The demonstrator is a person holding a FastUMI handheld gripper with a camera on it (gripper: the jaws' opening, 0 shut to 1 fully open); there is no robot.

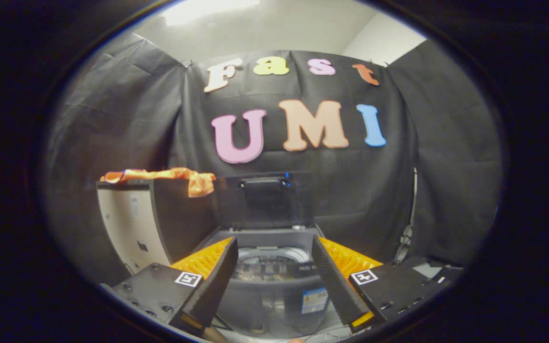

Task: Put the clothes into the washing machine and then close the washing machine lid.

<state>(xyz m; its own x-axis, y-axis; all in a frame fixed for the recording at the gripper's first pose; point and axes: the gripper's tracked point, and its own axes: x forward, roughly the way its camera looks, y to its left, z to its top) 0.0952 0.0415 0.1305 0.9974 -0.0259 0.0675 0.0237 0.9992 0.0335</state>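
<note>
An orange garment (160, 177) lies draped along the top of a tall cabinet (127, 224), one end hanging over its right corner. To the cabinet's right stands a dark top-loading washing machine (274, 286) with its lid (265, 200) raised upright at the back. The round drum opening (270, 263) shows just beyond my fingers. My gripper (274, 247) is open, its two orange-and-black fingers spread wide with nothing between them, pointing at the machine from a little distance. The garment is up and to the left of the left finger (208, 281).
Black cloth walls close the booth behind and on both sides. A cable (405, 243) hangs down the cloth to the right of the machine. A pale floor strip (427, 269) shows at the right.
</note>
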